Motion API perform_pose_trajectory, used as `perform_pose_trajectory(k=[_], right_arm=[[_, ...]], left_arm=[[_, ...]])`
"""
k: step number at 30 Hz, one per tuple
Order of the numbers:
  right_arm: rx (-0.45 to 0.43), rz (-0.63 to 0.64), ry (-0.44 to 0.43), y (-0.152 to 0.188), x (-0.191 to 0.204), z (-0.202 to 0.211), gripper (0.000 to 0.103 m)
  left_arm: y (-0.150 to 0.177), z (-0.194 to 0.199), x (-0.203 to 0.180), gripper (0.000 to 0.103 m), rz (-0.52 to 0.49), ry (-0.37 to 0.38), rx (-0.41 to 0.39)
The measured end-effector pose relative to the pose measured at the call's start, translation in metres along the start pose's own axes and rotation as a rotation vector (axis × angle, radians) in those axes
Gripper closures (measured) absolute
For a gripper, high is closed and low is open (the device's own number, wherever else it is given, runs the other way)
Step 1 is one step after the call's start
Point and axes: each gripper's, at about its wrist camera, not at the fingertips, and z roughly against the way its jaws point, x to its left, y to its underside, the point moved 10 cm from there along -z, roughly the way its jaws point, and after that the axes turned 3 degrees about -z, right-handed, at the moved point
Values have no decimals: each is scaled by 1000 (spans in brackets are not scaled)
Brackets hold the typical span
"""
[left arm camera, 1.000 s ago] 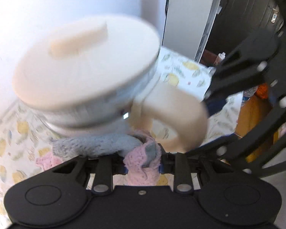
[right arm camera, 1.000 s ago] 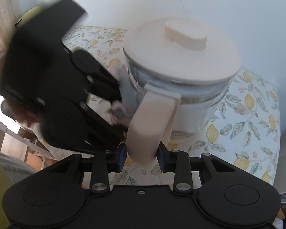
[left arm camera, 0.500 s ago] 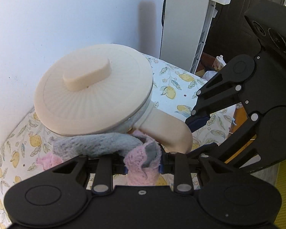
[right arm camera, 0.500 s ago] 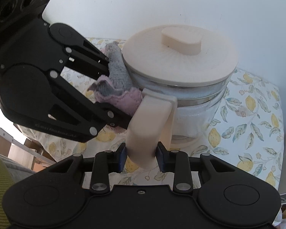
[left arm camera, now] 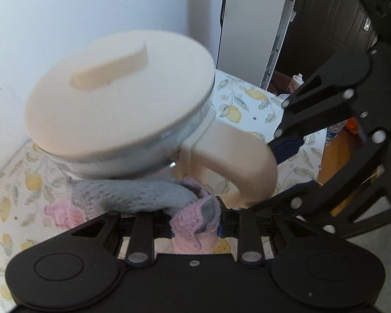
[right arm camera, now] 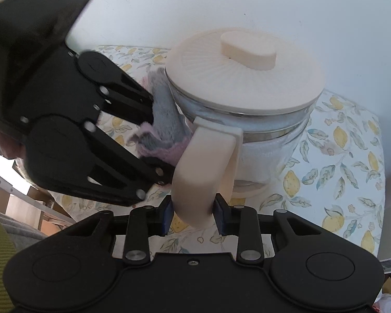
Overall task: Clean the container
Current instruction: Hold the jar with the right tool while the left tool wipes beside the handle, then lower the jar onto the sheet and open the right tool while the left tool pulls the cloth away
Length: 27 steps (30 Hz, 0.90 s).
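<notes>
A glass container [right arm camera: 268, 135] with a cream lid [right arm camera: 245, 73] and a cream loop handle [right arm camera: 203, 172] stands on a lemon-print tablecloth. My right gripper [right arm camera: 193, 215] is shut on the lower part of that handle. My left gripper [left arm camera: 195, 227] is shut on a pink and grey cloth [left arm camera: 148, 198], which presses against the container's glass side below the lid [left arm camera: 117, 104]. In the right wrist view the cloth [right arm camera: 164, 122] lies between the left gripper [right arm camera: 156, 135] and the glass, left of the handle. The right gripper [left arm camera: 286, 154] shows at the handle [left arm camera: 237, 161] in the left wrist view.
A white wall [right arm camera: 221, 5] rises close behind the container. The lemon-print tablecloth [right arm camera: 346, 161] covers the table to the right. A white appliance [left arm camera: 260, 39] and dark furniture [left arm camera: 338, 26] stand beyond the table's far end. A floor and wooden pieces [right arm camera: 18, 203] lie at lower left.
The left gripper with the cloth has shifted along the container's side, back and forth. The right gripper has kept its hold on the handle and stayed in place.
</notes>
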Motion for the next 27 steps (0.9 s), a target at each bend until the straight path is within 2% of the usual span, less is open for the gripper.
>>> perform_pose_trajectory(k=[8,15,20,24,27], right_arm=[[12,-42,7,3,-2,-3,66],[34,-47,30,10,-1,-8,65],[56,-54,37,19,1,-8,65],[50,-64,33,18,1,-6,65],[36,-74,29,13,-1,-2,65]], left_arm=[[22,-37,10,76,6,31,65],[36,-54,24,75,79,35,105],[40,-49,30,75,95,25,102],[48,-33,45,75,133,-43,99],[59,-20,59,74,188,-64,106]])
